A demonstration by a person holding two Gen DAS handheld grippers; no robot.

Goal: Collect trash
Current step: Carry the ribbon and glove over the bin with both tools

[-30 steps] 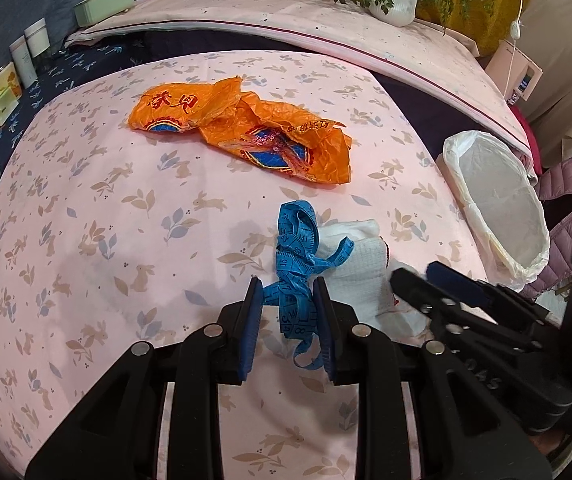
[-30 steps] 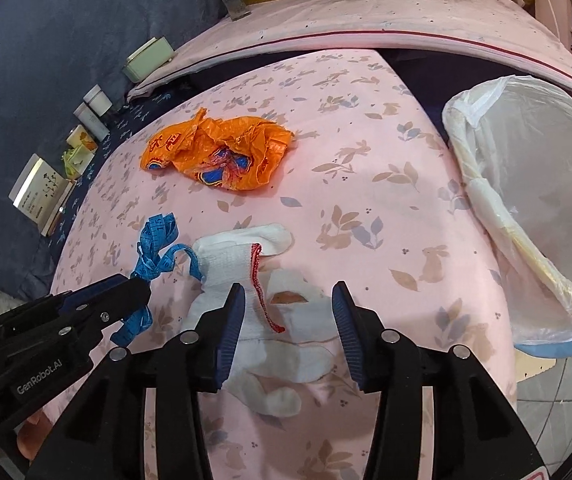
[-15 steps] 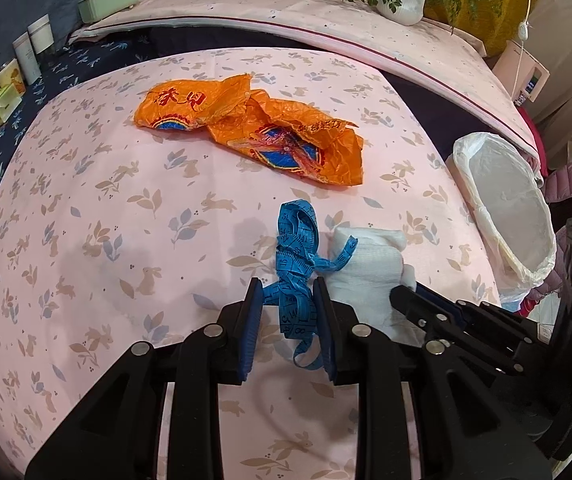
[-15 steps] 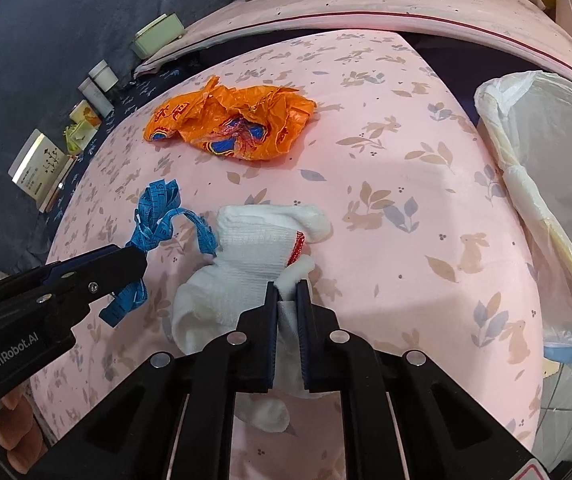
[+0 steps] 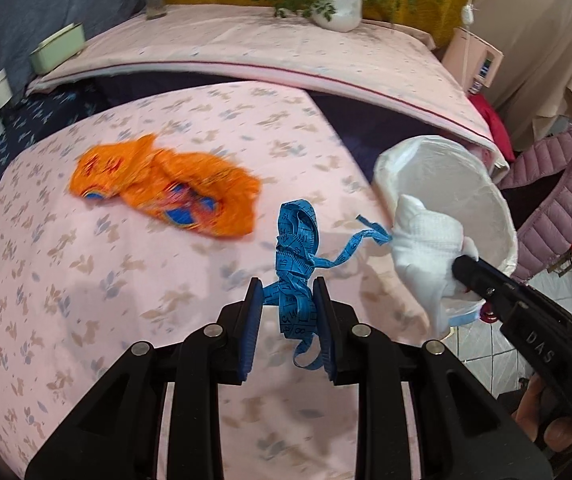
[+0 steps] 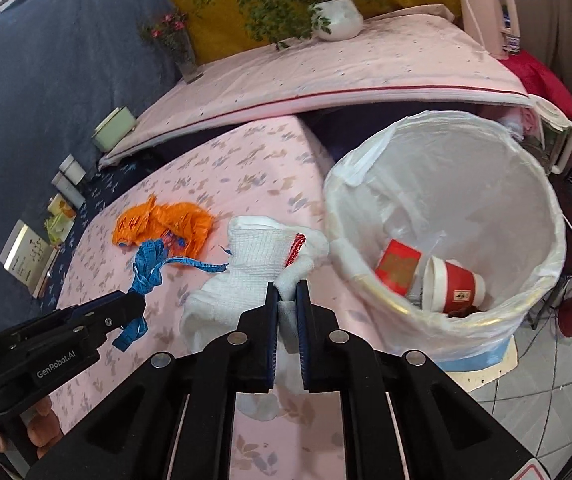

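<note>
My left gripper [image 5: 287,304] is shut on a blue measuring tape [image 5: 295,252] and holds it lifted above the pink floral bedspread [image 5: 86,280]. One tape end trails right to the white cloth. My right gripper [image 6: 287,302] is shut on that white cloth [image 6: 254,264], a sock with a red trim, held up near the rim of the white-lined trash bin [image 6: 545,208]. The cloth [image 5: 425,248] and bin [image 5: 501,208] also show in the left wrist view. Orange plastic bags [image 5: 166,192] lie on the bedspread.
Two red paper cups [image 6: 437,280] lie inside the bin. A potted plant [image 6: 333,16] and a vase stand on the far pink-covered ledge. Boxes and tins [image 6: 66,176] line the left edge. A pink jacket [image 5: 557,200] hangs at the right, over tiled floor.
Both grippers have lifted their loads off the bedspread and moved right toward the bin. The right gripper closed on the white cloth between one second and half a second ago.
</note>
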